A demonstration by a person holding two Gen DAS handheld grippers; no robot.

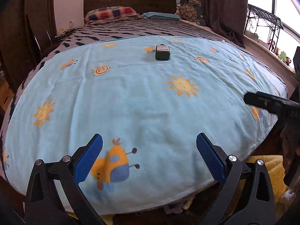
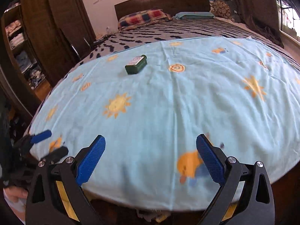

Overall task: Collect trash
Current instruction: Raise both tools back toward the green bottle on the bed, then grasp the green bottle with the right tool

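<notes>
Wide bed (image 1: 120, 31) with a dark zigzag-patterned cover, foot half overlaid by a light-blue cotton sheet printed with suns and cartoon bees (image 1: 142, 101); no bin or bag visible in either view, so the drop-off spot can't be told. Only trash candidate: a small dark-green flat rectangular bottle with a pale label (image 1: 162, 52), lying flat near the sheet's far edge, about mid-width, well apart from both tools. Left gripper (image 1: 149, 159) has its blue pads spread wide with nothing between, over the sheet's near edge. Right gripper (image 2: 151, 159) likewise wide apart and empty, toward the near right corner. Risks, as judgement: soft mattress gives under a downward press, so the pads could snag sheet fabric along with the bottle; the smooth flat bottle could slip sideways.
</notes>
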